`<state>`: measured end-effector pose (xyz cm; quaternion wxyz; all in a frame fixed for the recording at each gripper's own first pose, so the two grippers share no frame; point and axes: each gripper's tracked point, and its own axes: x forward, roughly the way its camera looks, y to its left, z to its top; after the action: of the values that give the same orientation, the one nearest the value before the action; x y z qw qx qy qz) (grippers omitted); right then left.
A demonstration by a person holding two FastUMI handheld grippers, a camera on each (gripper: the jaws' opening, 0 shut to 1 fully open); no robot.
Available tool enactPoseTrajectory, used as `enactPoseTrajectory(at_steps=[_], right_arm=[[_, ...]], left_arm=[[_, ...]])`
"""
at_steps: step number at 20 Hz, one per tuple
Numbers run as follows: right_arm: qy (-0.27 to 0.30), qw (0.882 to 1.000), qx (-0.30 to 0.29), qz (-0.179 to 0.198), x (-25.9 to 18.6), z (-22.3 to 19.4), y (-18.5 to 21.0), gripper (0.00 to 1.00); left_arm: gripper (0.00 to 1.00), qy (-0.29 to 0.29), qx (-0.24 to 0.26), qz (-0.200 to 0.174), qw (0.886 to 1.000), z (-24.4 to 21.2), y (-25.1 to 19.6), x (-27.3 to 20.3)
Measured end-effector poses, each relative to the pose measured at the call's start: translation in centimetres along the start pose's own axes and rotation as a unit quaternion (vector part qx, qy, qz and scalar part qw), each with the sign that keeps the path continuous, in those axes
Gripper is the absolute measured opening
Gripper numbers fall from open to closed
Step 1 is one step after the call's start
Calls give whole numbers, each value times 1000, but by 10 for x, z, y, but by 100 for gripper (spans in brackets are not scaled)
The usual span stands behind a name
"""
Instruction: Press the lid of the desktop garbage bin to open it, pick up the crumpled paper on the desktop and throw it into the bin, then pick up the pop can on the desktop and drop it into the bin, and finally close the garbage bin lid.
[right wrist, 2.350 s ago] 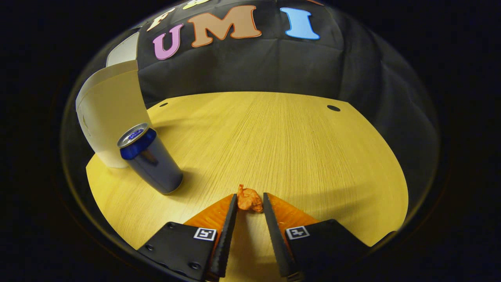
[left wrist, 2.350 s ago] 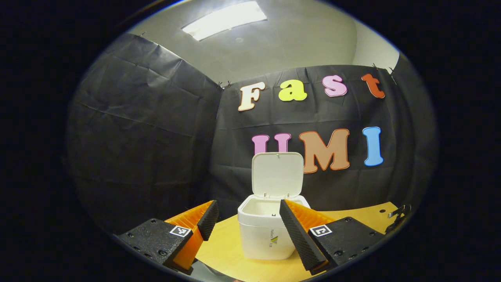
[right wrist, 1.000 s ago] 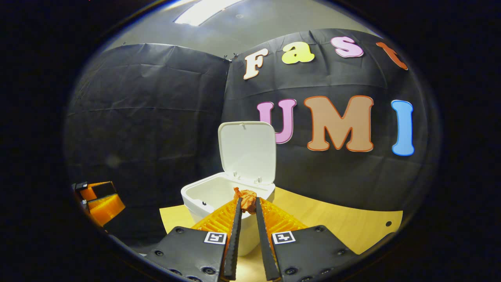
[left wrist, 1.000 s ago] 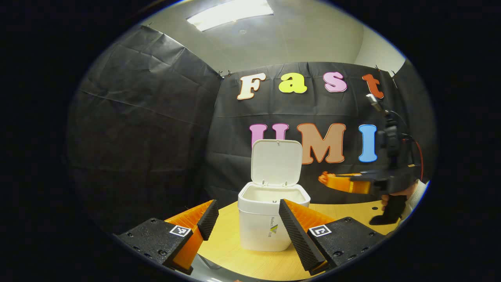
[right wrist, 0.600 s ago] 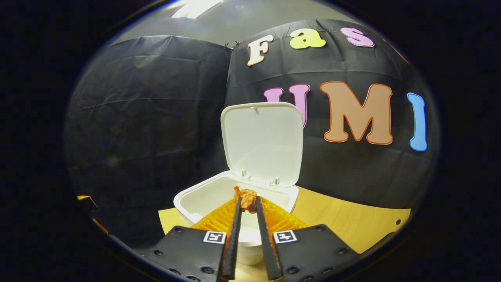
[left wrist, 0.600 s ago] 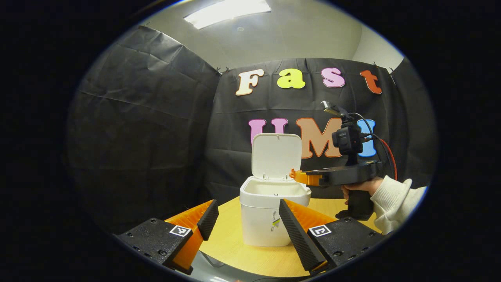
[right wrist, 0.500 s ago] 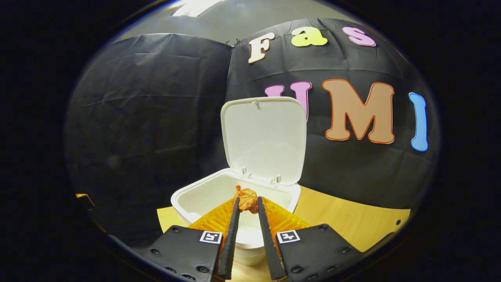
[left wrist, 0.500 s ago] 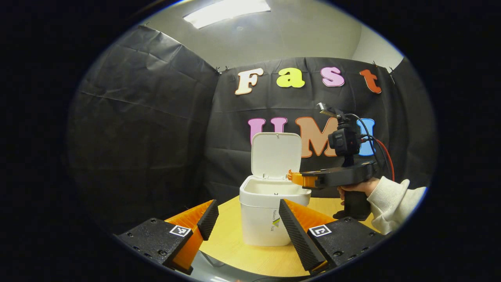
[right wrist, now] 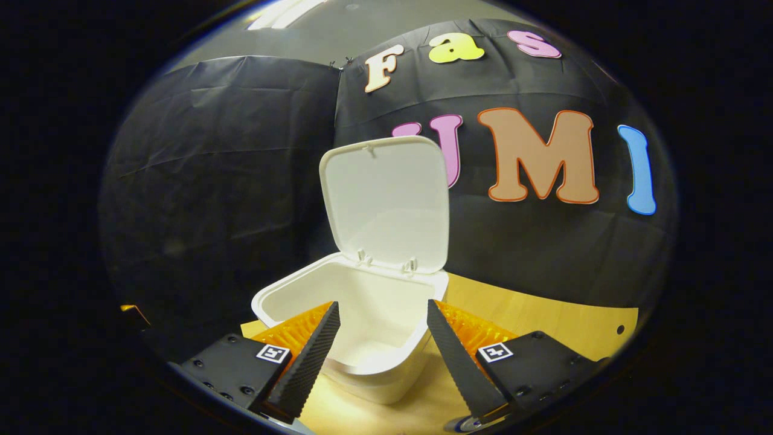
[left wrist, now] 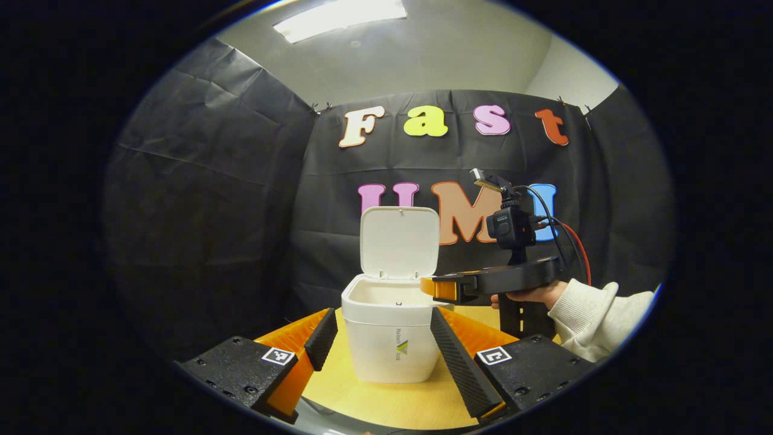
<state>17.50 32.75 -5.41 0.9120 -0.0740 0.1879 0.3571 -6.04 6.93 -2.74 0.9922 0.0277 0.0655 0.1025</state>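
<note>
The white bin [left wrist: 391,347] stands on the wooden table with its lid [left wrist: 399,241] upright. In the right gripper view I look down into the bin [right wrist: 290,297] under the raised lid [right wrist: 386,202]. My right gripper [right wrist: 381,309] is open just above the bin's mouth, with nothing between its fingers. In the left gripper view the right gripper [left wrist: 430,287] hangs level over the bin's right rim, held by a hand [left wrist: 531,295]. My left gripper [left wrist: 381,319] is open and holds nothing, a little in front of the bin. A sliver of what looks like the can's top [right wrist: 464,423] peeks from under the right finger.
The yellow wooden table [right wrist: 543,320] runs right of the bin and has a small hole [right wrist: 620,330] near its edge. A cream sleeve [left wrist: 595,314] reaches in from the right. Black cloth walls close in behind and to the left of the bin.
The right gripper carried the orange crumpled paper over the bin and has now opened; the paper is gone from its fingers. The left gripper has turned slightly, so the bin sits further left.
</note>
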Motion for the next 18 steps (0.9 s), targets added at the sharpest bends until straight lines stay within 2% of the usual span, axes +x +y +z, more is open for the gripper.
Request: enactPoseTrajectory(at_steps=[4, 7, 12, 18], right_arm=[[-28, 999, 13, -36, -51, 13, -41, 97], [-57, 994, 28, -84, -107, 19, -83, 97], [-80, 978, 35, -188, -204, 10, -145, 97], [-90, 959, 57, -262, -271, 3, -170, 96]], left_arm=[[92, 6, 4, -47, 999, -8, -30, 13], [93, 13, 3, -98, 995, -22, -68, 21], [93, 37, -14, -202, 979, -63, -151, 40], [94, 63, -1, -256, 965, -115, -213, 74]])
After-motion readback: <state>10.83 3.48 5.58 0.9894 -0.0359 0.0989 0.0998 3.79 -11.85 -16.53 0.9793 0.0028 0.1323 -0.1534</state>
